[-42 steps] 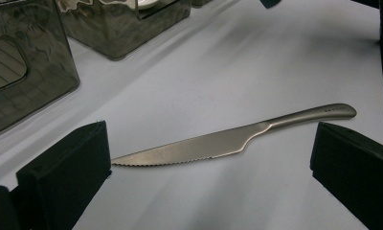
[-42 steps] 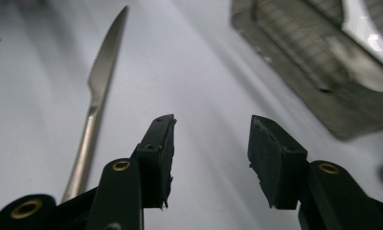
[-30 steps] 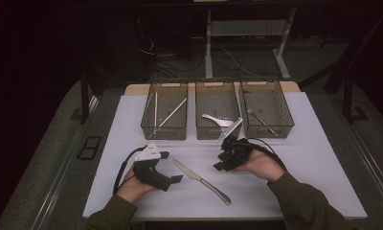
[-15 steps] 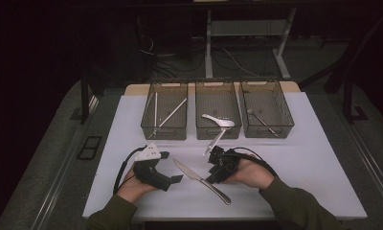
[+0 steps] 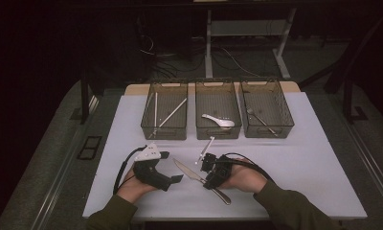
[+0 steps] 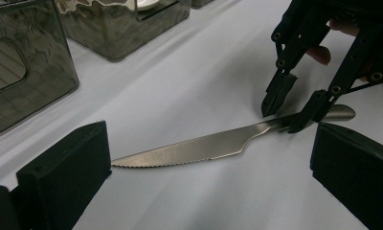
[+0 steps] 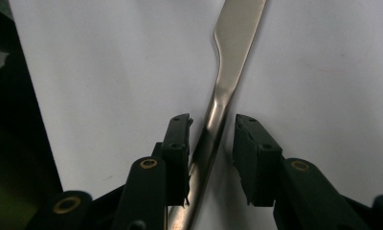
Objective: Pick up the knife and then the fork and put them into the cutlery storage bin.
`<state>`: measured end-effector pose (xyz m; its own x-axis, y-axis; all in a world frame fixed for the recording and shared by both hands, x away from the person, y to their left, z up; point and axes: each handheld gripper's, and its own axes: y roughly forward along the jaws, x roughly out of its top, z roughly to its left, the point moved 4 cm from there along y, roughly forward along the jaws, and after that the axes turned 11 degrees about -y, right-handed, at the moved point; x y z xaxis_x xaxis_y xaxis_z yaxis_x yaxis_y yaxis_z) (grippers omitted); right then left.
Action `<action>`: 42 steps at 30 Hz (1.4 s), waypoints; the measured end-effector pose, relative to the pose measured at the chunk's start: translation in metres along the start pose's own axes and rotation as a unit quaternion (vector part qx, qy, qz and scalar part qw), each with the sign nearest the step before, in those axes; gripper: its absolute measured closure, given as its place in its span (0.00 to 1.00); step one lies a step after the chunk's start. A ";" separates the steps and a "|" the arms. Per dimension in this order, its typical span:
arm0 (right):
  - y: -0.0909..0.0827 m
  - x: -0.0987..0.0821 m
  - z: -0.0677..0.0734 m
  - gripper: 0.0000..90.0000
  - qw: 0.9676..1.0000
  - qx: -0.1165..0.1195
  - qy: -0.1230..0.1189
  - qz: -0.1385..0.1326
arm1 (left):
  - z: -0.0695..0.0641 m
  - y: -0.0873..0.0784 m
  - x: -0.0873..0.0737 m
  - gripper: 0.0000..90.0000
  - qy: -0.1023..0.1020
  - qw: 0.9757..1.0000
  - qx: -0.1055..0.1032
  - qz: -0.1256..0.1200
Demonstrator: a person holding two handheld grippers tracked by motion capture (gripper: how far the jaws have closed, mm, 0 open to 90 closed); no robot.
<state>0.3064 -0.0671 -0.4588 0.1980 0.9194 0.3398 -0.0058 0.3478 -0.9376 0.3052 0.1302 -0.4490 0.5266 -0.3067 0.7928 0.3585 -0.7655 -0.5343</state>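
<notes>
Knife point(image 5: 201, 181) flat on white worktop point(image 5: 314, 167), handle between closing jaws of right claw point(image 7: 211, 143), small gaps either side, not yet pinched. Left claw point(image 6: 204, 191) wide open, empty, near blade tip.

A table knife point(image 6: 218, 146) lies flat on the white table point(image 6: 194, 81), its serrated edge toward the near side and its tip pointing left. The left gripper point(image 6: 204, 167) has its two black jaws standing wide apart, one at each end of the knife, touching nothing. At the far right the right gripper point(image 6: 295, 112) comes down with its jaws straddling the knife's handle. Two dark mesh bins point(image 6: 27, 72) stand at the far left.
</notes>
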 end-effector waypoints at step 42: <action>-0.001 0.004 0.000 0.88 0.998 -0.029 -0.034 0.050 | 0.000 -0.002 0.001 0.00 -0.004 1.000 0.001 -0.007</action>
<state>0.3070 -0.0635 -0.4562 0.1318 0.9603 0.2460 0.0338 0.2437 -0.9693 0.3049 0.1311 -0.4473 0.5272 -0.2920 0.7980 0.3680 -0.7681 -0.5241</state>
